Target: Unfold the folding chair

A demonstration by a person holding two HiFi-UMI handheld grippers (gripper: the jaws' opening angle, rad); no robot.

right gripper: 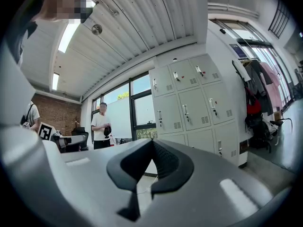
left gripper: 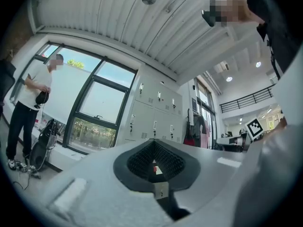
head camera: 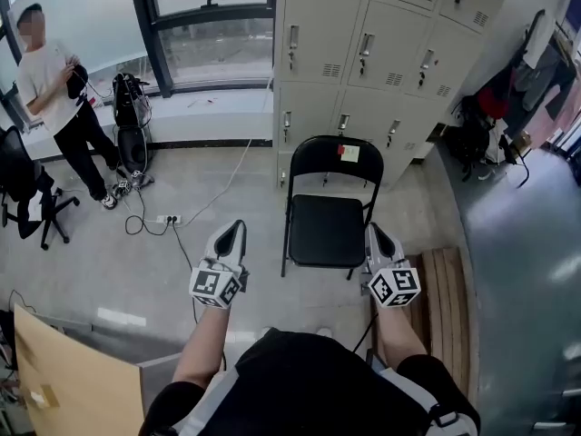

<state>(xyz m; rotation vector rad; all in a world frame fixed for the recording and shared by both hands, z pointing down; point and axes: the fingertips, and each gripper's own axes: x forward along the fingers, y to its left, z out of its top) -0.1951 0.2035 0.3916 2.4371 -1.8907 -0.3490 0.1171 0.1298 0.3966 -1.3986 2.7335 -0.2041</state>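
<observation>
Head view shows the chair (head camera: 327,230) standing unfolded on the floor, seat down and flat, backrest upright. A pale note (head camera: 350,153) is stuck on the backrest. Behind the chair, just beyond its back, stand grey lockers (head camera: 363,53). The left tongs (head camera: 236,232) hover to the left of the chair's seat, apart from its frame. The right tongs (head camera: 376,234) hover just off the seat's right front corner; whether they touch the frame cannot be told. In both gripper views the tongs are clenched with nothing between the pads. Right of the chair, wooden planks (head camera: 445,307) lie on the floor. Well to the left of the chair a power strip (head camera: 168,218) lies with its cables. Farther left a person (head camera: 59,98) stands by the window, beside an office chair (head camera: 23,184).
</observation>
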